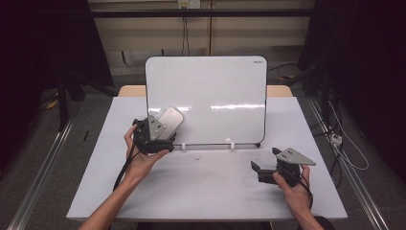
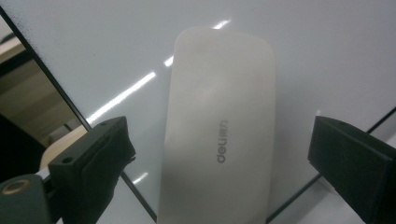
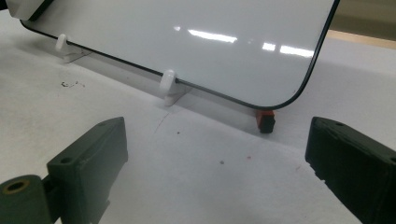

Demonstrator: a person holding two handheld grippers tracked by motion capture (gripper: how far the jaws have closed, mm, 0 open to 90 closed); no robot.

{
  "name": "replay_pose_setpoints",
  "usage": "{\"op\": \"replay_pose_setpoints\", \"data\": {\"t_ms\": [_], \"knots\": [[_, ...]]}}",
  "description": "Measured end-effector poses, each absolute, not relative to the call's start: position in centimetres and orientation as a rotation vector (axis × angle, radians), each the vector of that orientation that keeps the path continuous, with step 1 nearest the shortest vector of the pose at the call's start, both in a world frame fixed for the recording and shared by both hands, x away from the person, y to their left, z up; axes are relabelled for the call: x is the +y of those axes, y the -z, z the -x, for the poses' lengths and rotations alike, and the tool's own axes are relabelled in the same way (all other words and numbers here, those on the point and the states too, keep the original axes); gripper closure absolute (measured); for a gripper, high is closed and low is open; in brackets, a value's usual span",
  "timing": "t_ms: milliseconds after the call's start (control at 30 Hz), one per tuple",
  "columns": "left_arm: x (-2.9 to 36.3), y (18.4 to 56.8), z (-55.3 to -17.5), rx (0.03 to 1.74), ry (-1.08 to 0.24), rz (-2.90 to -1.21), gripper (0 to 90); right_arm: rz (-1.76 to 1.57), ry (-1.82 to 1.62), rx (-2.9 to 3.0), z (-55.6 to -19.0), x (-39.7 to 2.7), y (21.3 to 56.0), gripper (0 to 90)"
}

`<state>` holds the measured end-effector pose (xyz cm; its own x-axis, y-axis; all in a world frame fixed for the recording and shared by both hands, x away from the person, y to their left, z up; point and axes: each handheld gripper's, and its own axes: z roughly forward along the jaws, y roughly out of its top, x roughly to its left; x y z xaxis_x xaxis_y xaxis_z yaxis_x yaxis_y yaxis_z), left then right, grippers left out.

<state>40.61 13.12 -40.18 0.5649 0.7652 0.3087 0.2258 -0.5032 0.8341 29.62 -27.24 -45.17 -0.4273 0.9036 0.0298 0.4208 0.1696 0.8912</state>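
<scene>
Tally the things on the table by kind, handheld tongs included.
Whiteboard: 1
Eraser on the board: 1
White clip feet under the board: 2
Small orange-and-black piece at the board's corner: 1
Tongs, left and right: 2
Total: 7

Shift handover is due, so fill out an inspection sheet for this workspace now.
Surface: white table, a few small dark specks near the board's foot.
Job's things: whiteboard propped upright on white clips; whitish eraser lying flat against the board's lower left area.
Clutter: small orange-and-black piece under the board's corner; what it is cannot be told.
Grippers: left gripper open, fingers either side of the eraser, not touching it; right gripper open, holding nothing, low over the table.
Cables: a black cable trails from the left gripper; more cables on the floor at right.
Surroundings: dark curtains on both sides, pale wall behind.
</scene>
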Motion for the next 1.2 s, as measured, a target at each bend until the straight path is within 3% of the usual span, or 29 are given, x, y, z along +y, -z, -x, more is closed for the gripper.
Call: {"op": "replay_pose_setpoints", "data": {"t_ms": [200, 467, 1200], "knots": [[14.7, 39.4, -40.5, 0.827, -0.717, -1.994, 4.2, -1.25, -1.21, 1.929, -29.6, -27.3, 45.1, 5.7], [16.3, 38.6, -39.8, 0.893, -0.621, -1.921, 4.5, -1.252, -1.209, 1.928, -29.6, -27.2, 45.1, 5.7], [19.0, 39.6, -36.6, 0.905, -0.627, -1.903, 4.7, -1.254, -1.204, 1.925, -29.6, -27.3, 45.2, 5.7]]}}
